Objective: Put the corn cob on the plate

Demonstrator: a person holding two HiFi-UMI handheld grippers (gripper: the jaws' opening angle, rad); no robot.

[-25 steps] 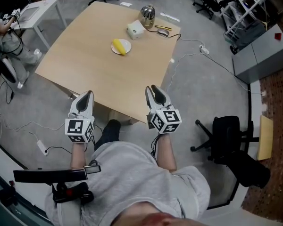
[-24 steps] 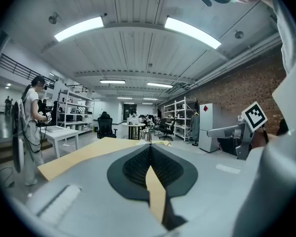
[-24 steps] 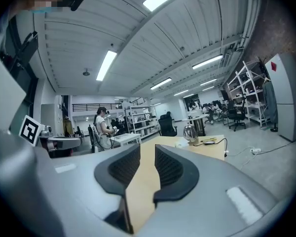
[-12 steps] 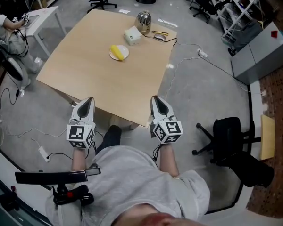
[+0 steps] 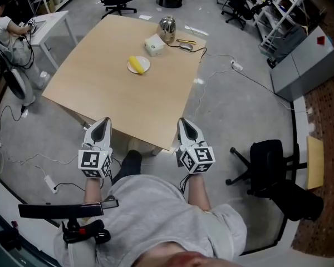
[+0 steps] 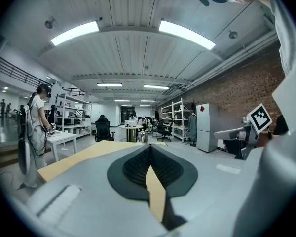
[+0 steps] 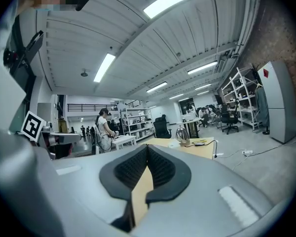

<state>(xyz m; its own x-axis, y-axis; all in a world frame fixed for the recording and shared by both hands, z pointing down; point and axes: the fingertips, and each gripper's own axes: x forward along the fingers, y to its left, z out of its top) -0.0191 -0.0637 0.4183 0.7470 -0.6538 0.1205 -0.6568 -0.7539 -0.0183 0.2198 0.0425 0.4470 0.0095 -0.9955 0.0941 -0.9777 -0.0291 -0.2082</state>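
Left claw [image 5: 102,120]: pressed together and empty. In your left gripper view the ribbed pads meet at their tips with nothing between them. It hangs just off the near edge of the bench, pointing across it.

Bench [image 5: 117,96]: the pale wooden top stretches away from both of your hands, and its near half is bare.

Corn cob [image 5: 136,65]: it is well apart from both claws, towards the far side of the bench. It already lies on the plate, touching neither claw.

Plate [image 5: 147,65]: small and white, with the cob across its left part.

Long axis: in your head view the cob runs on a slant, its far end to the left and its near end to the right.

Direction from the claws: the cob is straight ahead and away from you, between the lines along which your two claws point.

Nearer hand: your left, by a little, though either would have to travel most of the bench's depth.

White box [image 5: 155,45]: just beyond the plate, to its right.

Metal pot [image 5: 167,26]: further back again, near the far edge.

Right claw [image 5: 184,122]: pressed together, its jaws have just been closing, and nothing sits between them in your right gripper view. It hangs off the bench's near corner.

Task standing: with the cob resting on the plate, I judge the placing done.
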